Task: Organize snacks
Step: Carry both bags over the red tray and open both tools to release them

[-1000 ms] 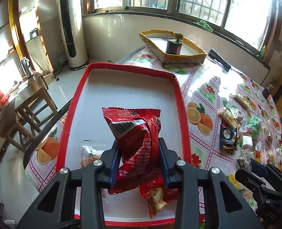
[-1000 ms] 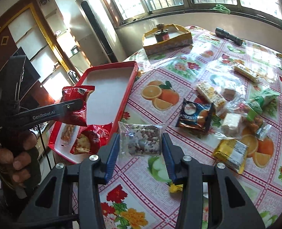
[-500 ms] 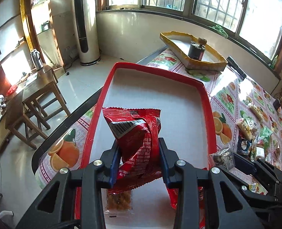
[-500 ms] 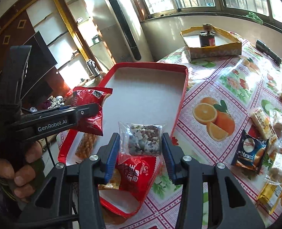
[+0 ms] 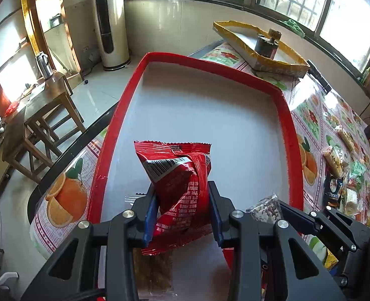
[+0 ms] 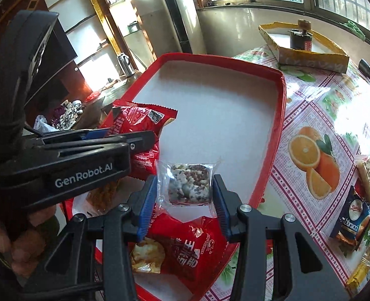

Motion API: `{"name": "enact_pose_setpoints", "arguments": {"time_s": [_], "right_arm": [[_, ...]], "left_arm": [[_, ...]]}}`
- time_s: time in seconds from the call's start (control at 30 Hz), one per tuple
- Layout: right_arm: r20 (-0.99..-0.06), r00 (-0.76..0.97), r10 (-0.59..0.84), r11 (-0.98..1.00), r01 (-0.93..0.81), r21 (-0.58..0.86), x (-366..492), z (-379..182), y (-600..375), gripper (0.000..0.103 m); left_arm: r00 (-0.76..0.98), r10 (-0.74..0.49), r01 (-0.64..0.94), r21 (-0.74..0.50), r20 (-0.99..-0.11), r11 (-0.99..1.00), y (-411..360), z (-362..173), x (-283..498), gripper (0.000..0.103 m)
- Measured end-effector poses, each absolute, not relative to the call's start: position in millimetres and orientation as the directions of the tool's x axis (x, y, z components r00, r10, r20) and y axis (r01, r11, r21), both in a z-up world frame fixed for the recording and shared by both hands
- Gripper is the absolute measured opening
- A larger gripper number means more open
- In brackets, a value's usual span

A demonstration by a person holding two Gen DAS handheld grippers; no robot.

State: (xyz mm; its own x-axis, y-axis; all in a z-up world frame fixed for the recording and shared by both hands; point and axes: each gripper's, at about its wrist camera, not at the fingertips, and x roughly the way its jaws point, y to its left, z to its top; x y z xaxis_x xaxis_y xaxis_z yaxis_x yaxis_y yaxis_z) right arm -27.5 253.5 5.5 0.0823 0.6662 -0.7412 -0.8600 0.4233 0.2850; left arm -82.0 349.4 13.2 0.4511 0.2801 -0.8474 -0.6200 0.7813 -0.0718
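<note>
Both tongs were loaded over the red tray [image 5: 291,135]: left tongs [image 5: 182,213] clamped a red pack [image 5: 179,175], right tongs [image 6: 185,202] a clear nut bar [image 6: 188,183]; best lowered onto bare floor, apart from packs already there, then released

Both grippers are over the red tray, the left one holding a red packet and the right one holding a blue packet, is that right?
Not quite. The right gripper holds a clear packet of mixed nuts, not a blue one, as the right wrist view shows. The left gripper does hold a red packet, both over the red tray.
</note>
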Motion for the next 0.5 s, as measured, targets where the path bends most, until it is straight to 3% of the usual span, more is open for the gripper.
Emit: {"name": "enact_pose_setpoints", "arguments": {"time_s": [0.5], "right_arm": [[-0.716, 0.111, 0.690, 0.444, -0.846, 0.296, -26, 9, 230, 0.053]], "left_arm": [[0.505, 0.289, -0.602, -0.092, -0.813, 0.793, 338, 44, -94, 0.039]]}}
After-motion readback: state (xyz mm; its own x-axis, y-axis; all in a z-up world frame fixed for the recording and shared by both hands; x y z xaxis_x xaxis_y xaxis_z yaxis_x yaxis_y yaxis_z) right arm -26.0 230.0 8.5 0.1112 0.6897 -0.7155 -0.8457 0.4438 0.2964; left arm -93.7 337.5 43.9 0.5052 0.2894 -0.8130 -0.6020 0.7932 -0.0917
